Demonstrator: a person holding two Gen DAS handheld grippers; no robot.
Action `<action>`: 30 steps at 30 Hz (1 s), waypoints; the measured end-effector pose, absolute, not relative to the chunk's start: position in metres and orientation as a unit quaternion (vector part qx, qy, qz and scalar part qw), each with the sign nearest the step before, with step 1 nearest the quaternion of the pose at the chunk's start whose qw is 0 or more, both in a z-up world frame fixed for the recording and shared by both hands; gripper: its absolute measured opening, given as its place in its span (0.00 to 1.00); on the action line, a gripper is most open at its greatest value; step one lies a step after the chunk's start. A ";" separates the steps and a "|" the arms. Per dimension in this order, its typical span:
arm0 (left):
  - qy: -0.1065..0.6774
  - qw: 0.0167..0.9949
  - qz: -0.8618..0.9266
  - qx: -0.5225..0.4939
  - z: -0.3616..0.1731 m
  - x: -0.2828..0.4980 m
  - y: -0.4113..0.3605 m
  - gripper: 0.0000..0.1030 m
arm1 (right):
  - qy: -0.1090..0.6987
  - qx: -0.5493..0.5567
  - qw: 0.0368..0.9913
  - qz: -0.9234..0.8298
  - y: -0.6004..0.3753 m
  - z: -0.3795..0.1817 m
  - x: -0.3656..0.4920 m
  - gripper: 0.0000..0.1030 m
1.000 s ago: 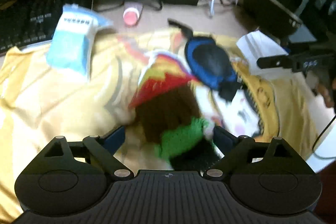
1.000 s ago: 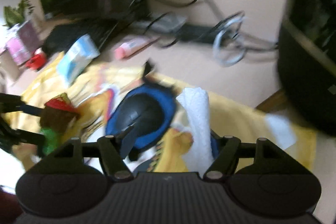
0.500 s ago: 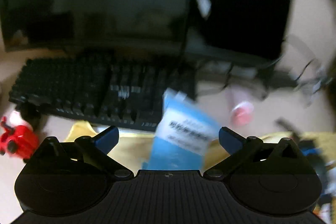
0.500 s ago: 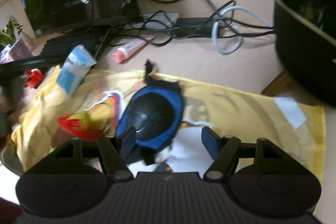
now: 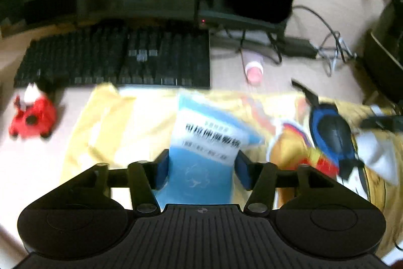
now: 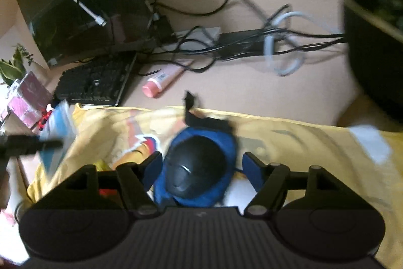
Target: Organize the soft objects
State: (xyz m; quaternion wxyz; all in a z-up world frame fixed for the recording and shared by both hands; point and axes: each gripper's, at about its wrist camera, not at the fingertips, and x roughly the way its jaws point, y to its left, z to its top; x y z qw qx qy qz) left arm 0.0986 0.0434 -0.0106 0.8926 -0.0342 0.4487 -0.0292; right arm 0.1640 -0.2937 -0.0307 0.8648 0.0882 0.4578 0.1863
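The left gripper (image 5: 201, 168) has come down, jaws straddling the blue packet (image 5: 204, 153); right gripper (image 6: 200, 167) open, empty.

We see a beige desk (image 6: 264, 97) carrying a yellow printed cloth (image 6: 289, 143) along its near edge. Directly on the desk behind the cloth lie a black keyboard (image 5: 121, 59), a pink tube (image 6: 161, 80), tangled cables (image 6: 252, 42) and a red toy (image 5: 31, 116).

I see dim, warm light in both views; motion blur smears the blue packet (image 5: 201, 150); fisheye edges bow.
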 end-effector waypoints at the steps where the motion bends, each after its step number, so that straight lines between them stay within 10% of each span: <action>1: 0.453 0.890 -0.028 -0.038 -0.015 0.095 0.042 0.78 | 0.461 0.086 0.863 0.187 -0.285 -0.037 0.170 0.75; 10: 0.454 0.887 -0.009 -0.081 -0.034 0.081 0.042 0.91 | 0.474 -0.002 0.870 0.137 -0.239 -0.073 0.199 0.90; 14: 0.438 0.894 -0.009 -0.089 -0.019 0.075 0.041 0.91 | 0.465 -0.013 0.871 0.161 -0.238 -0.073 0.192 0.69; 30: 0.418 0.866 -0.268 -0.047 -0.003 0.068 -0.075 0.98 | 0.484 0.090 0.850 0.186 -0.282 -0.049 0.108 0.77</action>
